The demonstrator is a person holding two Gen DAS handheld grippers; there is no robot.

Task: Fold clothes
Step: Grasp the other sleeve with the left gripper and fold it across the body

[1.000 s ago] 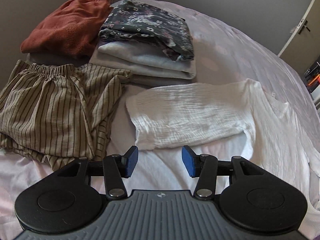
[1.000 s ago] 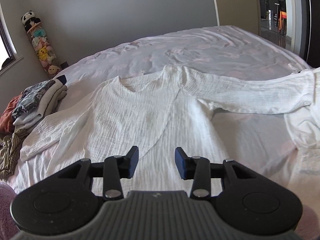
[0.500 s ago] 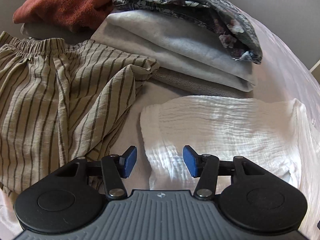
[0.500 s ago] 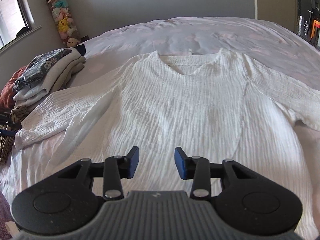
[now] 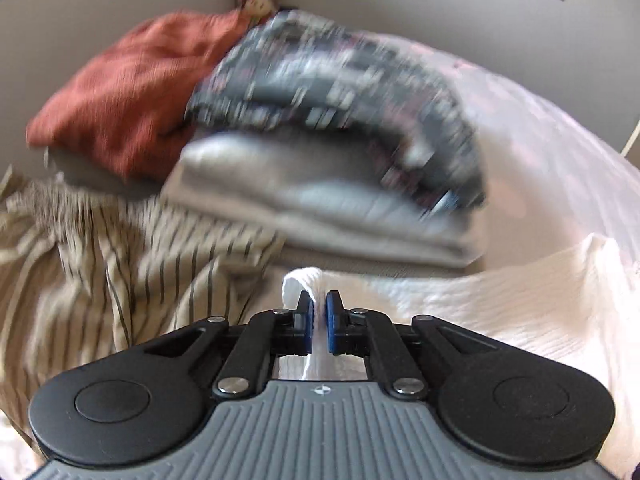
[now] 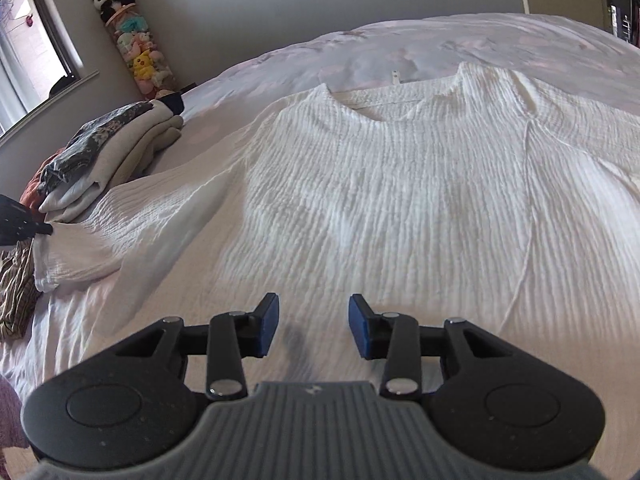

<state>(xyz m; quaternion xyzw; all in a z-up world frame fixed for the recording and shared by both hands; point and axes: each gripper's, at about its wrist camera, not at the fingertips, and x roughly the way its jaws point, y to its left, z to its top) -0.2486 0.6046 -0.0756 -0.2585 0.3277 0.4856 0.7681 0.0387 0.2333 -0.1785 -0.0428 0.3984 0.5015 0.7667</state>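
The left gripper (image 5: 317,307), wide open a second ago, is now closed on the cuff of the white blouse (image 6: 400,208), seen at lower centre; the sleeve end (image 5: 304,280) has been pinched into a raised fold.

Shirt (image 6: 400,200) on bed (image 6: 440,40), folded stack (image 6: 120,148) left

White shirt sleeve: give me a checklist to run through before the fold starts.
1. Left tongs shut on the sleeve cuff: ok.
2. Right tongs gripping fabric: not ok, open above the white shirt.
3. Shirt body flat on the bed: ok.
4. Folded pile apart from the sleeve's path: cannot tell, it lies close.
5. Far sleeve's position: cannot tell, out of frame.
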